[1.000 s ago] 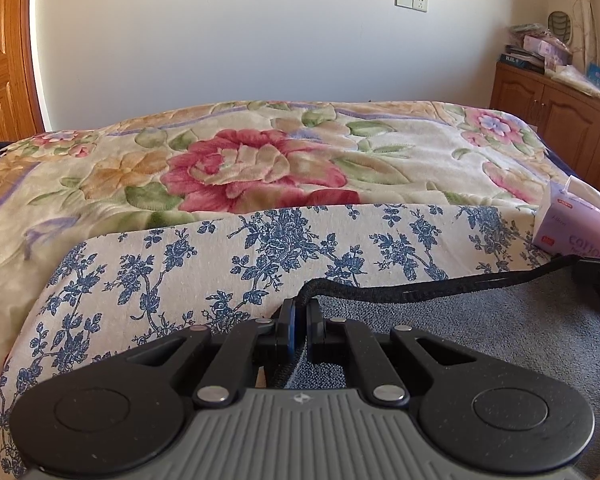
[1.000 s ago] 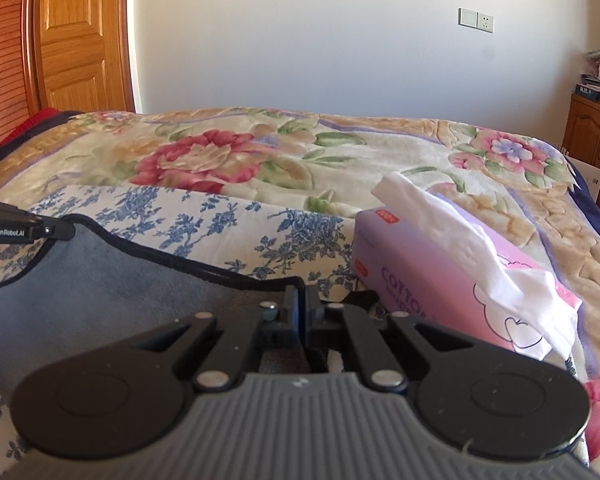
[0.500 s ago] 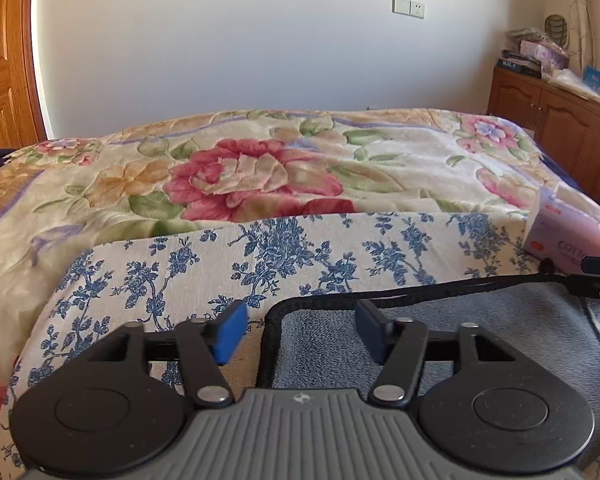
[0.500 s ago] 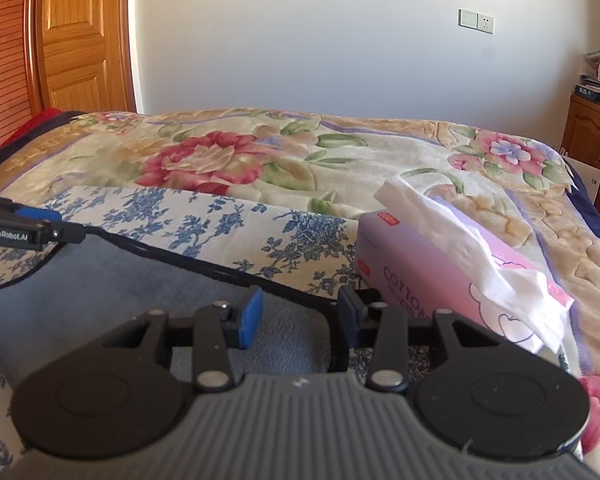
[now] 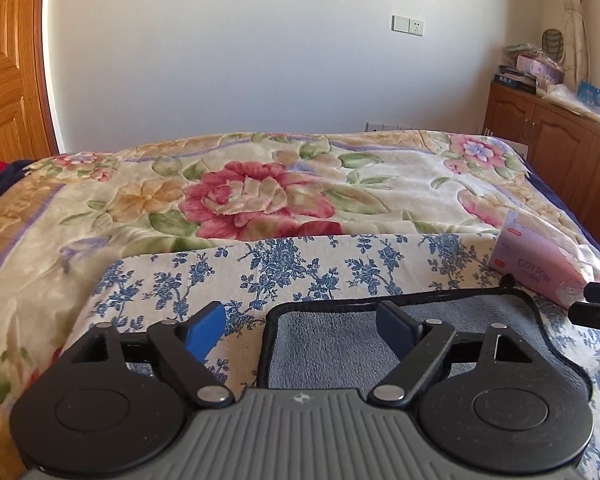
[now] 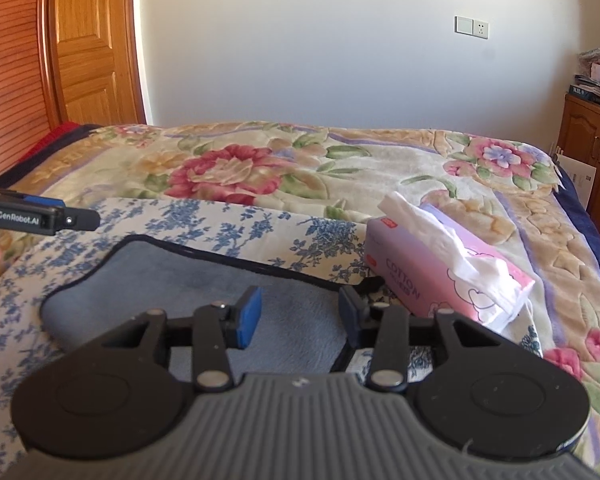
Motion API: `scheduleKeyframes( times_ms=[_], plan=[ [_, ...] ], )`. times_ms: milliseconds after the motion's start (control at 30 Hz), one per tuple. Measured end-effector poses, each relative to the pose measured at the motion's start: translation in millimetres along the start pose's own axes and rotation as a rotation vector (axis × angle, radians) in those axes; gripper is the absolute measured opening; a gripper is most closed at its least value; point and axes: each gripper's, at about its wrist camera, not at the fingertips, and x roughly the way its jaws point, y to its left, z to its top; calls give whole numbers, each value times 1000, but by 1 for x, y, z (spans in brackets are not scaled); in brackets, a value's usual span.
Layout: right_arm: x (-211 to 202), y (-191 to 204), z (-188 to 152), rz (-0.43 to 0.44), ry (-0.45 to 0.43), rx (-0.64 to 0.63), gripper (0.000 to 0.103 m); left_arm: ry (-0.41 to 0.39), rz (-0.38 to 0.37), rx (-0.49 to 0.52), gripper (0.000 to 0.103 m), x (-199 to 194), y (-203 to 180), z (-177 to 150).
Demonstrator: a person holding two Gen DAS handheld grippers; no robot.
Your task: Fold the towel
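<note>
A grey towel [image 5: 340, 344] with a black hem lies folded flat on a blue-flowered white cloth [image 5: 300, 268] on the bed. It also shows in the right wrist view [image 6: 172, 284]. My left gripper [image 5: 300, 330] is open, its jaws wide apart over the towel's near left corner, holding nothing. My right gripper [image 6: 298, 316] is open over the towel's right corner, holding nothing. The left gripper's tip [image 6: 40, 218] shows at the far left of the right wrist view.
A pink tissue box [image 6: 440, 276] stands just right of the towel, also in the left wrist view [image 5: 540, 260]. A floral blanket [image 5: 260, 192] covers the bed. A wooden cabinet [image 5: 560, 152] stands at the right, a wooden door [image 6: 88, 52] at the left.
Both grippers were shut on the towel's hem a second ago. Both have opened and let go, and the towel edge has dropped flat onto the cloth.
</note>
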Motion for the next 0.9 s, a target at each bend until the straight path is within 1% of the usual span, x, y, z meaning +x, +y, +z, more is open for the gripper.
scheduleKeyframes(
  times_ms=[100,167,400,433,467,633,733,800,900],
  plan=[
    [-13,5,0,4,-7,6,50,-1,19,17,90,-13,-4,1],
    [-20,8,1,2,-11,6,53,-11,16,21,94,-23,-6,0],
    [-46,14,3,4,-39,20,59,-28,8,34,98,-51,-16,-2],
    [-50,14,4,3,-45,25,62,-30,8,31,99,-55,-17,-3],
    [-54,14,3,1,-52,30,68,-32,6,28,99,-58,-18,-3],
    [-66,15,3,-22,-74,28,85,-42,-4,34,101,-73,-26,-2],
    [-73,15,4,-24,-80,30,86,-56,-5,40,103,-82,-31,-1],
    [-78,15,3,-28,-84,31,89,-62,-10,42,103,-87,-33,0],
    [-84,16,3,-35,-94,33,98,-68,-17,33,103,-95,-36,2]
  ],
)
